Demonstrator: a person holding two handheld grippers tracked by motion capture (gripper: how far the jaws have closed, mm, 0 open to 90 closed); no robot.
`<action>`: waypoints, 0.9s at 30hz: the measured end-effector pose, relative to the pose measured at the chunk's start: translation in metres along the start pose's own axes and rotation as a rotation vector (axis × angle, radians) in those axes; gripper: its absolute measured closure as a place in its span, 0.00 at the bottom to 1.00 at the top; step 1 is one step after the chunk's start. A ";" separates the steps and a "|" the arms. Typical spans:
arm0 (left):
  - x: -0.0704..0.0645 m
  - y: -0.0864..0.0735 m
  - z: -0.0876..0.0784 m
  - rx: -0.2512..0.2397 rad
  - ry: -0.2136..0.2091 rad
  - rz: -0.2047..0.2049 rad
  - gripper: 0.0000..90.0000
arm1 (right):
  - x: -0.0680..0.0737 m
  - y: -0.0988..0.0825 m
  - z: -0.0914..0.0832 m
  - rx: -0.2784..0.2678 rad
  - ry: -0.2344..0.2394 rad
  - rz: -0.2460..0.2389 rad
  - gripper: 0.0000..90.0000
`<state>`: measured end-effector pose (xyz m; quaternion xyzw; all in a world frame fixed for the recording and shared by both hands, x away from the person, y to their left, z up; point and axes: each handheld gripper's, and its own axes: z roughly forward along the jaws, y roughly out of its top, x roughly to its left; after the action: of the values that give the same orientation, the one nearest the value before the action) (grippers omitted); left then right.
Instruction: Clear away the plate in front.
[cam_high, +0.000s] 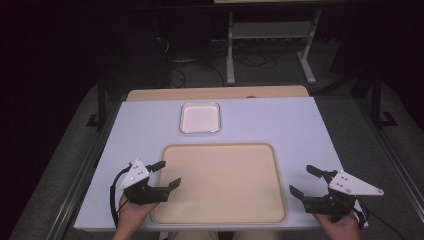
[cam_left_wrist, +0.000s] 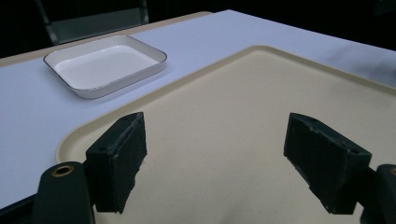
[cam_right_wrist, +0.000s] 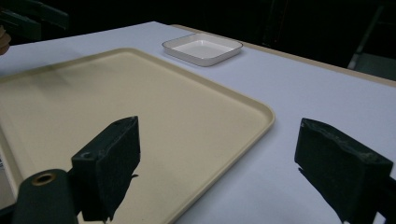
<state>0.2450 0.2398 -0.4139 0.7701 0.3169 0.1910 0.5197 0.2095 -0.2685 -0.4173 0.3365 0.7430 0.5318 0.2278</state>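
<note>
A large beige tray (cam_high: 220, 150) lies on the white table near the front edge, with nothing on it. Behind it sits a small square white dish (cam_high: 200, 118), also bare inside. My left gripper (cam_high: 167, 174) hovers over the tray's front left corner, jaws wide apart and nothing between them; its own view looks across the tray (cam_left_wrist: 261, 93) toward the dish (cam_left_wrist: 105, 65). My right gripper (cam_high: 306, 180) is open just off the tray's right edge, over the table. In its view the tray's corner (cam_right_wrist: 252, 109) lies between the jaws, and the dish (cam_right_wrist: 203, 49) is farther off.
The white table top (cam_high: 290, 125) has bare room on both sides of the dish and right of the tray. A wooden strip (cam_high: 215, 93) runs along the far edge. Beyond it are a dark floor, cables and a metal stand (cam_high: 270, 45).
</note>
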 end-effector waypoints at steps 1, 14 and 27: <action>0.000 0.000 0.000 0.000 -0.001 0.000 0.23 | 0.000 0.000 0.000 0.000 0.002 0.001 0.15; -0.002 0.015 0.013 -0.035 0.031 -0.059 0.22 | -0.002 -0.001 0.000 -0.004 -0.002 0.011 0.15; 0.012 0.037 0.025 0.002 0.028 0.002 0.25 | -0.004 -0.001 0.003 0.007 0.011 0.024 0.15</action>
<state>0.2800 0.2218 -0.3894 0.7680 0.3237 0.2020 0.5144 0.2134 -0.2699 -0.4194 0.3431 0.7422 0.5336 0.2162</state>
